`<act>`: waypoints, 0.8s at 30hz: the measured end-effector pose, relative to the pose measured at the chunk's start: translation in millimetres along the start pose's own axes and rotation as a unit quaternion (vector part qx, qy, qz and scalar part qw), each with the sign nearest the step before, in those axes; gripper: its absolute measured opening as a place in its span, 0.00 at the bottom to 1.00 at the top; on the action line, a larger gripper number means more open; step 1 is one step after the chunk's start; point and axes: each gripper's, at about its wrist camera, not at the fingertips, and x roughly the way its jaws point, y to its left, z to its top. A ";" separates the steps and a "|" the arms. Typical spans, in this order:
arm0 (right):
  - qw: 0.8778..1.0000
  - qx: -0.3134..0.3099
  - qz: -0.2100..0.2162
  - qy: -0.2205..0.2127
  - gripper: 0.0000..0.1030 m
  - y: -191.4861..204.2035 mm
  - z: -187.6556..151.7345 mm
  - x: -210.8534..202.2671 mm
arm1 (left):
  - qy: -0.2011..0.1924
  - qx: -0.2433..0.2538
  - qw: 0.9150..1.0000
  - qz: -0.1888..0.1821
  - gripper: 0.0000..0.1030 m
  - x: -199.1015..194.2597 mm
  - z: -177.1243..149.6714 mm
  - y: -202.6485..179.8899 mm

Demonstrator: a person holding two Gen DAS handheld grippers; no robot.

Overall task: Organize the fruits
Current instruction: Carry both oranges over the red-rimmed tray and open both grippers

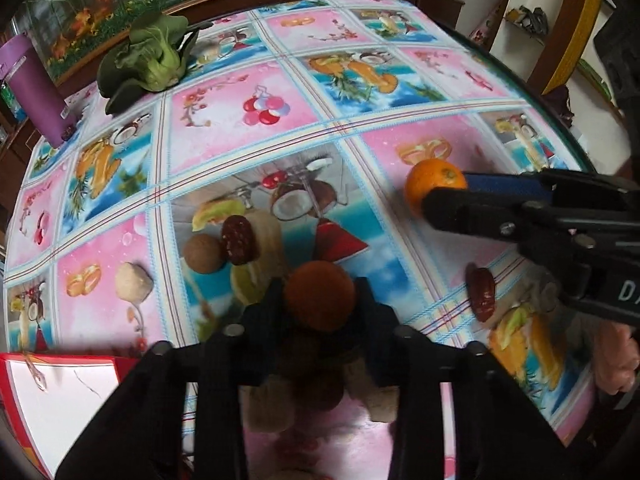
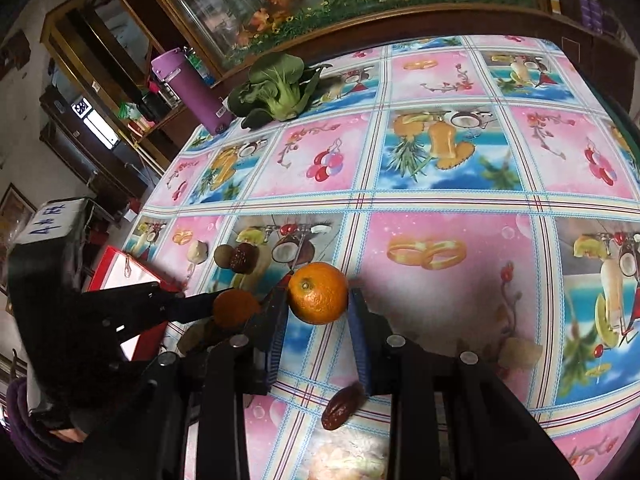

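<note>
My left gripper (image 1: 320, 300), at the bottom centre of the left wrist view, pinches a small brown-orange fruit (image 1: 319, 295) between its 2 black fingers, above the table (image 1: 400, 80) with its pink and blue fruit-print cloth. My right gripper (image 2: 318, 304), at the bottom centre of the right wrist view, is spread around an orange (image 2: 318, 293); its left finger looks to touch the orange, while the blue-padded right finger stands just apart. In the left view that orange (image 1: 434, 186) sits at middle right. Left of centre in that view lie a brown round fruit (image 1: 203, 253) touching a red date (image 1: 240, 240), with a pale lump (image 1: 133, 282) further left. A 2nd date (image 1: 482, 294) lies at lower right. A red box (image 1: 60, 392) fills the lower left corner. At upper left sit a bok choy (image 1: 154, 62) and a purple bottle (image 1: 38, 88).
</note>
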 end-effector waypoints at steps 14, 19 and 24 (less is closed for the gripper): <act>0.991 -0.060 0.109 -0.040 0.28 112.8 -49.0 -20.9 | -0.141 -0.148 0.977 0.055 0.34 -133.5 -82.5 44.3; 0.981 -0.126 0.146 0.009 0.28 194.4 -78.4 4.7 | -0.138 -0.222 0.956 0.131 0.35 -164.3 -153.3 89.9; 0.975 -0.172 0.126 0.057 0.28 241.4 -104.1 41.4 | -0.116 -0.283 0.940 0.151 0.35 -165.1 -211.7 127.4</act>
